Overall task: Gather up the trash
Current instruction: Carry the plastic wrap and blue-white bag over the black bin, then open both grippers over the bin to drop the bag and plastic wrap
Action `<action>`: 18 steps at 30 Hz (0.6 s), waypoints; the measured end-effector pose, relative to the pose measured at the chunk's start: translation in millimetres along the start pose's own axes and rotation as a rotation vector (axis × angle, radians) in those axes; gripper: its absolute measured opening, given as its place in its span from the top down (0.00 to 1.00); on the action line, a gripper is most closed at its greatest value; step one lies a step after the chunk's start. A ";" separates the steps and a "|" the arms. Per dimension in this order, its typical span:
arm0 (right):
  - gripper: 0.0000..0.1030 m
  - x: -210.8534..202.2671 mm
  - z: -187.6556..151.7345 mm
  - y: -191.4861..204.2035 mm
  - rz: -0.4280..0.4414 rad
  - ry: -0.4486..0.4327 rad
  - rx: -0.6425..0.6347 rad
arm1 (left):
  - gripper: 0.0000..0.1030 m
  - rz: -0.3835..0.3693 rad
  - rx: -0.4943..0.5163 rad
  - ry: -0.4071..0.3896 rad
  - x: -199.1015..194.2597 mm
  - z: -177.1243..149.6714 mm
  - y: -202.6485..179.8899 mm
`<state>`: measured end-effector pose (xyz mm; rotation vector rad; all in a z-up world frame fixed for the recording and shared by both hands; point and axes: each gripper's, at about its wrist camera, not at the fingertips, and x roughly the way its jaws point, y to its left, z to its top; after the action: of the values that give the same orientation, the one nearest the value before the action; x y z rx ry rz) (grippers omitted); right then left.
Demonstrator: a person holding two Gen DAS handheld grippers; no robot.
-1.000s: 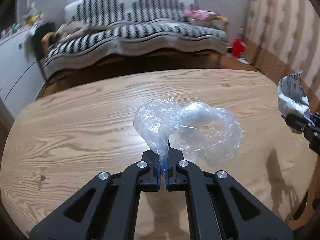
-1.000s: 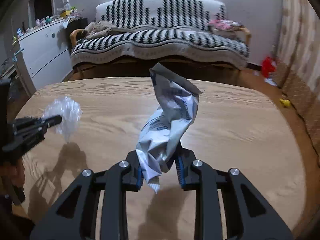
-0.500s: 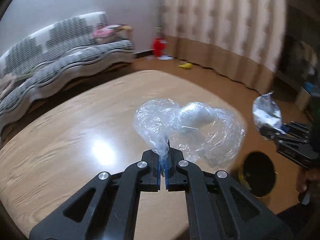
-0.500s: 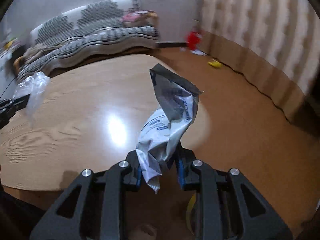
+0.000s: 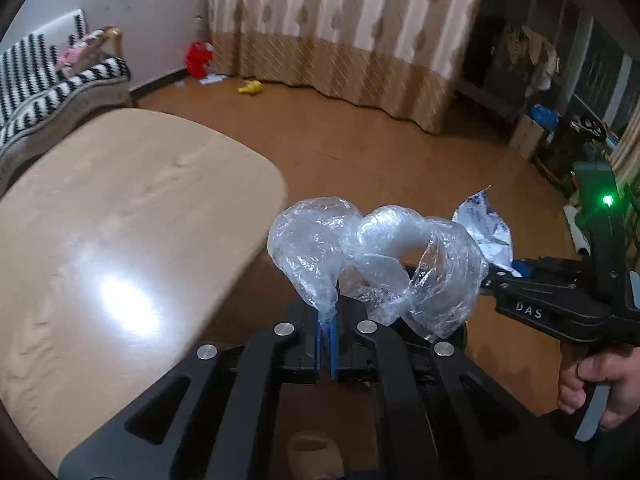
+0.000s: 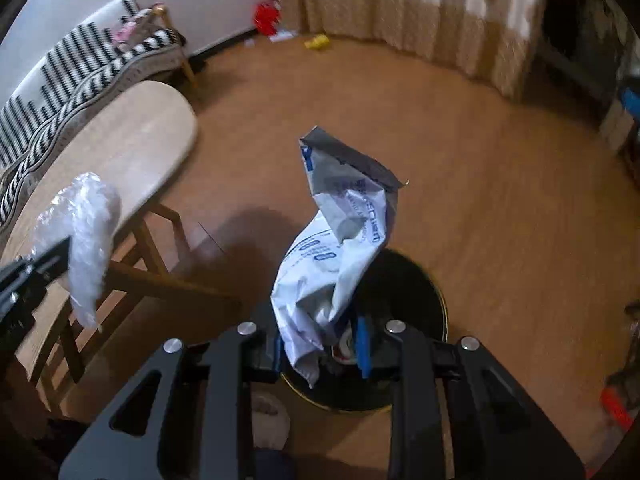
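My left gripper (image 5: 326,326) is shut on a crumpled clear plastic bag (image 5: 376,264), held in the air past the table's right edge. The bag also shows in the right wrist view (image 6: 84,236). My right gripper (image 6: 320,344) is shut on a crumpled white and grey printed wrapper (image 6: 340,248), held right above a round black trash bin (image 6: 404,280) on the floor. The wrapper also shows in the left wrist view (image 5: 486,230), with the right gripper (image 5: 504,274) just behind the plastic bag. The bin is mostly hidden in the left wrist view.
A light wooden table (image 5: 120,208) lies to the left, with a wooden chair (image 6: 152,264) beside it. A striped sofa (image 6: 88,56) stands behind. Curtains (image 5: 340,32) line the far wall. Small toys (image 5: 250,87) lie on the brown floor.
Both grippers have swung right, off the table and over the floor. The right gripper with the wrapper now hangs over the trash bin. Both grips are unchanged.
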<state>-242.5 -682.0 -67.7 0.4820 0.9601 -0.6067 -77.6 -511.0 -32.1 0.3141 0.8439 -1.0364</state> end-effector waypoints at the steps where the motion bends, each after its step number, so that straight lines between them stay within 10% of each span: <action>1: 0.74 4.6 -1.9 -2.9 -0.002 0.012 0.004 | 0.99 -0.009 0.001 0.011 5.7 0.9 -2.0; 18: 0.72 31.5 11.9 -12.4 -0.018 0.076 0.077 | 0.98 -0.038 -0.022 0.072 59.8 4.4 -16.6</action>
<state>-229.9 -706.7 -90.4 0.5686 1.0164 -0.6475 -75.4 -559.4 -71.1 0.3193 0.9279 -1.0559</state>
